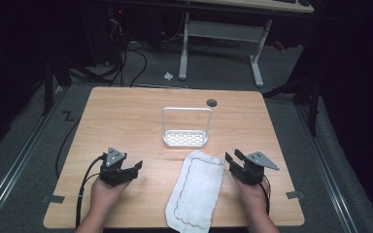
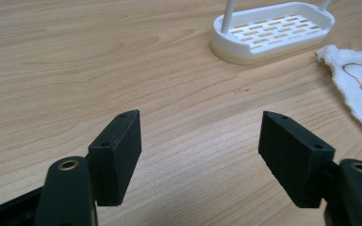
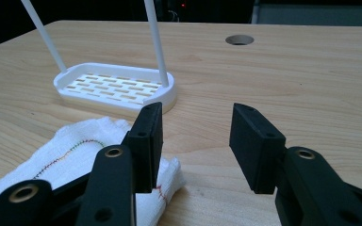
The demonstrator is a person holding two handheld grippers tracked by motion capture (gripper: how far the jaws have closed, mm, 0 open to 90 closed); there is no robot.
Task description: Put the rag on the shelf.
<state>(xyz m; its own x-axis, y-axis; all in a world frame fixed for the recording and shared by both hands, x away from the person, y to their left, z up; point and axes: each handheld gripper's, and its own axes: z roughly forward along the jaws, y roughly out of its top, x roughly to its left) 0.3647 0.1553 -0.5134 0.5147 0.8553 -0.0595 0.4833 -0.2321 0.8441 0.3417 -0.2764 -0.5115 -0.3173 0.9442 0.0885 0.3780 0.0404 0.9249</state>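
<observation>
You hold the left gripper (image 1: pixel 132 167) low over the bare worktop (image 1: pixel 126 116) with its fingers (image 2: pixel 118 153) spread wide and nothing between them; the white rack (image 1: pixel 186 138) sits ahead of them and off to their right. Your right gripper (image 1: pixel 233 158) also has its fingers (image 3: pixel 147 141) spread and empty, its left finger just over the edge of the white cloth (image 1: pixel 196 191), with the rack beyond them to the left.
</observation>
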